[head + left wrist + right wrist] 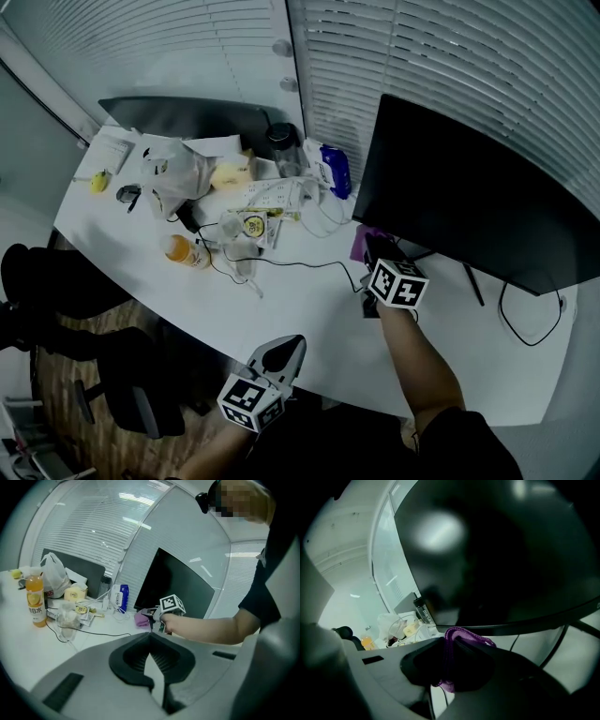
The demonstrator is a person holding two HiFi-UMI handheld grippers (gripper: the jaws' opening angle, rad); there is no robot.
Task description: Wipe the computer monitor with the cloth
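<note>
My right gripper [378,251] pinches the purple cloth [457,637] just below the monitor [469,197]; I'd press flat, sweep evenly. Left gripper [150,637] jaws together, empty.

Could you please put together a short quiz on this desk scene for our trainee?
1. True or false: the left gripper holds the cloth.
2. What colour is the cloth? A purple, B yellow, C white.
3. Fill in: the gripper near the lower edge of the monitor is the ___ one.
Key: 1 false, its jaws are shut on nothing; 2 A; 3 right, the right gripper, whose jaws clamp the cloth.
</note>
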